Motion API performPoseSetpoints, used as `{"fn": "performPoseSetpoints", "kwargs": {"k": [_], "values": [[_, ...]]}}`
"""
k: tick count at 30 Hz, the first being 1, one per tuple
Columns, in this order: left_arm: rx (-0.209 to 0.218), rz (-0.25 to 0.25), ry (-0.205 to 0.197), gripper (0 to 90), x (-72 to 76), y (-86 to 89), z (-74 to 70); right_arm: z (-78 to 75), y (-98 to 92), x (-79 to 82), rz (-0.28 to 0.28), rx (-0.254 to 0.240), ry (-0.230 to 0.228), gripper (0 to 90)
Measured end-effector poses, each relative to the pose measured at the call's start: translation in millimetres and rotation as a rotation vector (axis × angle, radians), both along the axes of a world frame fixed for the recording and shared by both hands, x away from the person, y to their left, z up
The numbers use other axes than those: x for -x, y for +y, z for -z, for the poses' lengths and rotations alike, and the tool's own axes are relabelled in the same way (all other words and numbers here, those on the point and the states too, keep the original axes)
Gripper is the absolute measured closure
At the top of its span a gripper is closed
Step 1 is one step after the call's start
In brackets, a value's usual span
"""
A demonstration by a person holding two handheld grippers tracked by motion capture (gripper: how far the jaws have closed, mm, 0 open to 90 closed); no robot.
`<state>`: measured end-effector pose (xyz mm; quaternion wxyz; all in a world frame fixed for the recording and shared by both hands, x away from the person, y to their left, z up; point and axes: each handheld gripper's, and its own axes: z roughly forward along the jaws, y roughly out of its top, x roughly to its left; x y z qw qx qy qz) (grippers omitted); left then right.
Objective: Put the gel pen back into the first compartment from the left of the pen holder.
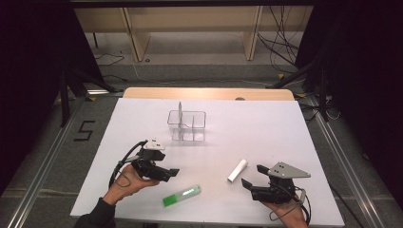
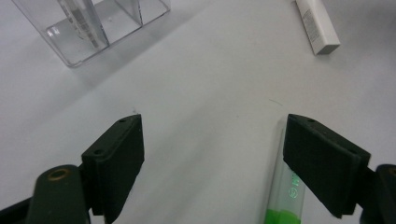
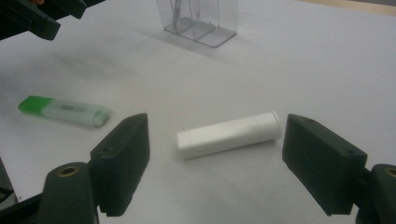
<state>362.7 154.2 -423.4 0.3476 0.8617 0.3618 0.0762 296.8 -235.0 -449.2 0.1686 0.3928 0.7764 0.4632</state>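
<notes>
Reaching stage, both sides. Right gripper (image 3: pixel 212 135) spread wide, nothing held; white tube (image 3: pixel 229 134) lies crosswise just ahead, between its jaws. Left gripper (image 2: pixel 212 154) also spread and empty; green highlighter (image 1: pixel 182 195) sits low by its right jaw, off-centre. Clear organizer (image 1: pixel 187 125) well ahead of both. Next, likely: right advances and closes across the tube; left must shift rightward first.

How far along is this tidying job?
Barely begun. The clear organizer holds one slim item already. Both grippers are open: the right gripper faces the white tube, the left gripper is beside the green highlighter. Both things lie loose on the table.
</notes>
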Motion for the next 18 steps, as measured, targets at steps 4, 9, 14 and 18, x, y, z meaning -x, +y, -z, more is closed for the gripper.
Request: {"fn": "performPoseSetpoints", "kwargs": {"k": [4,9,14,18], "values": [[-0.003,0.012,0.012,20.5,2.7,0.9,0.9,-0.1,0.3,-0.1,-0.002,0.001,0.0,24.0],[-0.02,0.029,0.026,20.2,5.7,0.5,3.1,0.3,0.9,0.0,-0.006,0.004,0.0,23.3],[-0.037,0.044,0.042,20.1,8.1,-0.4,4.9,0.0,0.6,0.1,-0.008,-0.001,-0.003,23.2],[-0.05,0.058,0.055,20.1,9.3,-1.0,7.1,-0.1,0.9,0.3,-0.008,0.0,-0.001,23.2]]}}
